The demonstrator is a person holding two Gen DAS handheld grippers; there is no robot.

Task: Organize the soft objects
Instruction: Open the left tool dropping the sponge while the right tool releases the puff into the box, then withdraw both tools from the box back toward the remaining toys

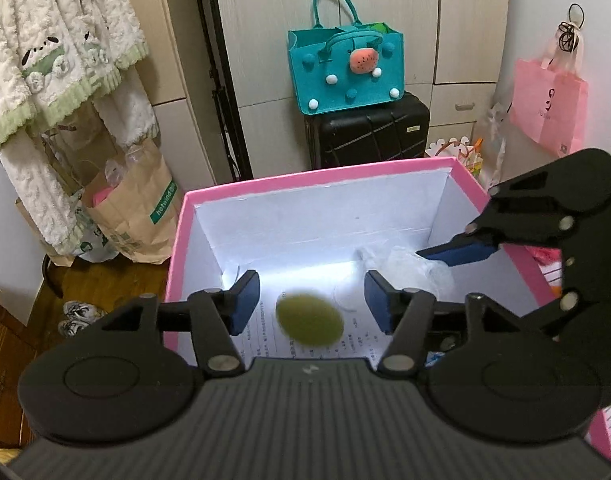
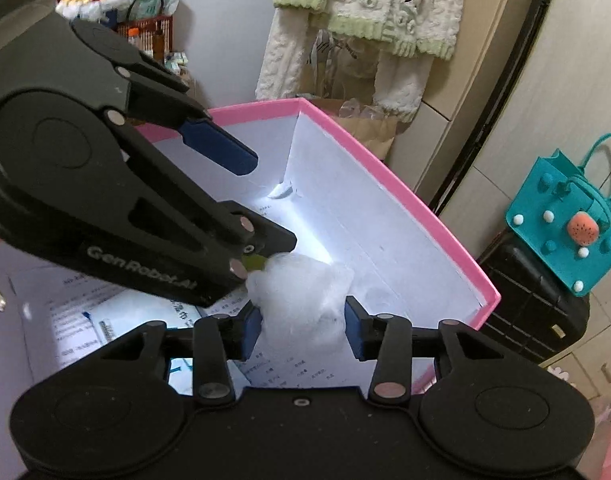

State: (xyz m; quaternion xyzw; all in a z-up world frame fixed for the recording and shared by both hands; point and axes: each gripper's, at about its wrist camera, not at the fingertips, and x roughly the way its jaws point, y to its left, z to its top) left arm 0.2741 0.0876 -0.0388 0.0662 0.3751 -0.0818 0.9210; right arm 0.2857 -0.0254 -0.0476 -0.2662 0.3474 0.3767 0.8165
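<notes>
While poised over pink box [image 1: 177,240]: left tongs [image 1: 311,304] released above blurred green ball [image 1: 309,322]; right tongs [image 2: 303,326] released around white fluff [image 2: 301,296], pads apart.

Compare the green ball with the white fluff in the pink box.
The green ball is a smooth, blurred oval; the white fluff is a ragged, wispy clump. The ball lies apart from the left gripper pads; the fluff sits between the right gripper pads, near or touching one. Both are inside the pink box, over printed paper.
</notes>
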